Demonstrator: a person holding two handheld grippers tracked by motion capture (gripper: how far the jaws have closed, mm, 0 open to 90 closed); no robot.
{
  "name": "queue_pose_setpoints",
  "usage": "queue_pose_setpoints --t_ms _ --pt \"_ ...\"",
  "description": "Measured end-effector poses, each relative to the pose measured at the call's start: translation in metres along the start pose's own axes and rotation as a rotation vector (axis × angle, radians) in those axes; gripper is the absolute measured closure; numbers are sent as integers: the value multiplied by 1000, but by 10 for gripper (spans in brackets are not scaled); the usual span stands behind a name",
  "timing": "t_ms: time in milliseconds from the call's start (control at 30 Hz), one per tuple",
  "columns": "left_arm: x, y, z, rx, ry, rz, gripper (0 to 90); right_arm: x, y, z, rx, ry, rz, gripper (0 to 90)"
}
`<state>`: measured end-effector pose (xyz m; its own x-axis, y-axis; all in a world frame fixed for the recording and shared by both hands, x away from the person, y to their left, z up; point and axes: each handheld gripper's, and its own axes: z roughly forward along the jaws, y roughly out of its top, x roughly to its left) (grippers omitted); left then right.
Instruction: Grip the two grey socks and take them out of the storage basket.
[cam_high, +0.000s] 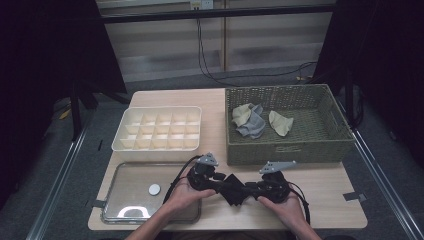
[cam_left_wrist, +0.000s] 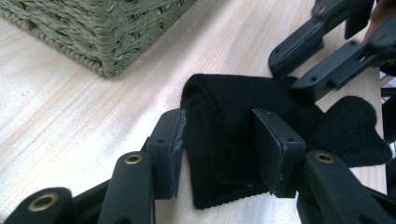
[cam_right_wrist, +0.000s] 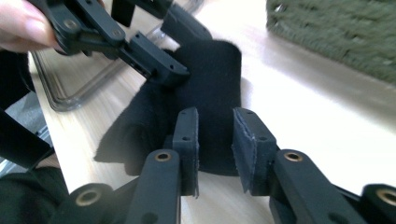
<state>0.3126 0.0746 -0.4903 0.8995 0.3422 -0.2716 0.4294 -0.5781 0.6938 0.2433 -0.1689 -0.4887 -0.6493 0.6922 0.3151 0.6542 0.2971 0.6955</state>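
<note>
A black sock (cam_high: 235, 191) lies folded on the wooden table near its front edge, stretched between my two grippers. My left gripper (cam_high: 223, 183) comes at it from the left and my right gripper (cam_high: 250, 189) from the right. In the left gripper view the jaws (cam_left_wrist: 219, 149) clamp the thick rolled part of the sock (cam_left_wrist: 224, 107), while the right gripper (cam_left_wrist: 289, 77) pinches its far edge. The right gripper view has the jaws (cam_right_wrist: 215, 149) close together with a band of the sock (cam_right_wrist: 210, 79) between them, and the left gripper (cam_right_wrist: 184, 51) is at the sock's far end.
A green wicker basket (cam_high: 285, 150) at the back right holds two beige socks (cam_high: 241, 115) and a grey one (cam_high: 252, 126). A white compartment organiser (cam_high: 155, 150) sits at the back left. In front of it is a clear tray (cam_high: 130, 175) with a white disc (cam_high: 154, 189).
</note>
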Motion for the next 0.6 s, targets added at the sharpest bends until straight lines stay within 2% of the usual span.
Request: queue_pose_setpoints --t_ms 200,233,333,367,467,500,567,600 --pt "-2 0 1 16 -3 11 483 3 -5 4 37 -25 -2 729" --pt "-1 -1 1 14 -19 4 465 4 -6 4 37 -26 4 731" --pt "1 -1 2 32 -16 -2 418 5 -8 4 42 -27 2 733" --pt "2 -1 2 30 -32 -13 408 5 -8 4 43 -26 -1 733" --pt "4 -1 3 43 -41 -17 380 5 -8 4 44 -24 -2 734" --pt "3 -2 4 28 -46 -26 374 5 -8 4 46 -23 -2 735" --pt "3 -1 5 32 -60 -17 371 5 -8 4 45 -22 -6 735" --pt "2 -1 5 40 -52 -7 367 5 -8 4 47 -22 -6 736"
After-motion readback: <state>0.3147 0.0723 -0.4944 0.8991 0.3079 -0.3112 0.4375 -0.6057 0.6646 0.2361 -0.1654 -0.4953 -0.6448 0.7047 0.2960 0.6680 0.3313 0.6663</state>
